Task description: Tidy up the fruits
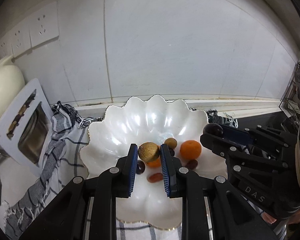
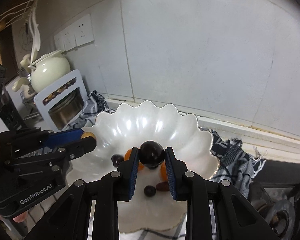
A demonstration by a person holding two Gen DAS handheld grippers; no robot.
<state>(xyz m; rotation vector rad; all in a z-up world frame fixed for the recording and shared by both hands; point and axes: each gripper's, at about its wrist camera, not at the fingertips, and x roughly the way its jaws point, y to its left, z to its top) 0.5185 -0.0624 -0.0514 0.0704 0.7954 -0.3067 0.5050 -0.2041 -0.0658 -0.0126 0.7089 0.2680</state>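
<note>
Both claws were loaded over the scalloped white dish (image 1: 102, 132): the left gripper (image 1: 149, 154) had its blue pads pinched on a brownish-green round fruit (image 1: 148, 151), and the right gripper (image 2: 151, 156) was closed to fruit width on a dark plum (image 2: 151, 153), both held above the dish's middle. Down on the dish floor sat the orange (image 1: 190, 149) toward the right rim, a small greenish fruit (image 1: 170, 142) behind it, dark grapes (image 1: 140, 166) and a reddish date (image 1: 155, 177) nearer the front edge. I judged this the placing step; next called for lowering each fruit into a bare patch, then easing the pads apart gently so nothing rolled.
</note>
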